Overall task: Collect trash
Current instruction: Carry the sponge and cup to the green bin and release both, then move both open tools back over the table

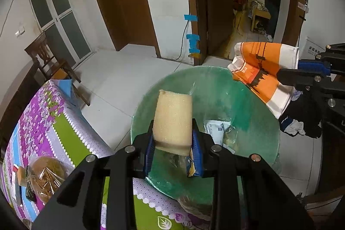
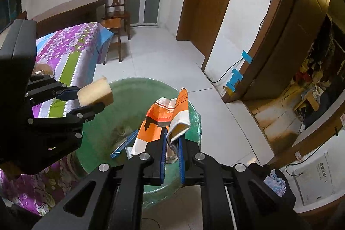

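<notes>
The left gripper (image 1: 173, 141) pinches one sponge (image 1: 173, 120). The right gripper (image 2: 172, 143) pinches one orange wrapper (image 2: 160, 124). Both hang over one green bin (image 1: 248, 100).

Both wrist views look steeply down along their fingers, close over the green bin (image 1: 248, 100) beside the table's edge (image 1: 71, 122). The 2 views share the bin (image 2: 129, 100), floor and doorway.

L gripper (image 1: 173, 133) clamps sponge (image 1: 173, 120), prob. over bin (image 1: 248, 105).
</notes>
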The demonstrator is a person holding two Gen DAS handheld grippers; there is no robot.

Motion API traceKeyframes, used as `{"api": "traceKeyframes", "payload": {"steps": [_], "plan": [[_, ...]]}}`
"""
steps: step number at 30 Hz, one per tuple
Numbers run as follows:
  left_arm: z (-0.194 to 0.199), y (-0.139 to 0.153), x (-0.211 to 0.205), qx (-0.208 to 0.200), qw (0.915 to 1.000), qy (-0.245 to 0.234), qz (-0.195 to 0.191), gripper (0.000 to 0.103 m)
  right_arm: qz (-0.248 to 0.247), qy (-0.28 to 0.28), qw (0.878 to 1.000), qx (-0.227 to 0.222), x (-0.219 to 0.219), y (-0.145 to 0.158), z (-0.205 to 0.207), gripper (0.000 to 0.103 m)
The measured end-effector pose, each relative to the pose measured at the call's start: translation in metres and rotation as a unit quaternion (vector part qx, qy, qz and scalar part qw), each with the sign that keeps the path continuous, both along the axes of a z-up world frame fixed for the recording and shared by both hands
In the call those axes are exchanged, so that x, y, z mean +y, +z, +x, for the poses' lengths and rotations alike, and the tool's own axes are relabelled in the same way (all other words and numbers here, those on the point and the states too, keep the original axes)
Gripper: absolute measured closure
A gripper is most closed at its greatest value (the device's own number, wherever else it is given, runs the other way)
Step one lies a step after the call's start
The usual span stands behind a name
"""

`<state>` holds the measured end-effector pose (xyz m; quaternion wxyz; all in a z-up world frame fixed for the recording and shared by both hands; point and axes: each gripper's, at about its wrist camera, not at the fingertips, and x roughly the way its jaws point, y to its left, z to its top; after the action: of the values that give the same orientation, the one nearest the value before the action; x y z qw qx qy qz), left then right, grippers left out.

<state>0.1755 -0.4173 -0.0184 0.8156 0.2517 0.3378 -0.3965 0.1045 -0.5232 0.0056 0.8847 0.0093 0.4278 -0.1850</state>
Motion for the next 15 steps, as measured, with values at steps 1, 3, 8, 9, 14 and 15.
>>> {"api": "traceKeyframes", "payload": {"steps": [1, 3, 8, 9, 14, 15], "plan": [[0.001, 0.0, 0.0, 0.0, 1.0, 0.001, 0.0, 0.073, 0.0, 0.001, 1.0, 0.0, 0.0, 0.0, 0.001, 0.093], [0.002, 0.0, 0.0, -0.002, 1.0, 0.004, -0.001, 0.073, 0.0, 0.004, 1.0, 0.001, 0.001, -0.001, 0.002, 0.093], [0.006, 0.001, 0.007, -0.01, 0.9997, 0.018, -0.01, 0.035, -0.002, 0.009, 1.0, 0.013, -0.002, -0.011, 0.01, 0.089], [0.006, 0.0, 0.008, -0.006, 0.9998, 0.017, -0.009, 0.035, -0.001, 0.008, 1.0, 0.013, -0.003, -0.012, 0.01, 0.089], [0.007, -0.001, 0.011, -0.007, 0.9997, 0.021, -0.008, 0.035, 0.006, 0.002, 1.0, 0.009, -0.004, -0.017, 0.006, 0.089], [0.006, -0.001, 0.012, -0.007, 0.9997, 0.021, -0.008, 0.035, 0.007, 0.003, 1.0, 0.009, -0.003, -0.017, 0.005, 0.089]]}}
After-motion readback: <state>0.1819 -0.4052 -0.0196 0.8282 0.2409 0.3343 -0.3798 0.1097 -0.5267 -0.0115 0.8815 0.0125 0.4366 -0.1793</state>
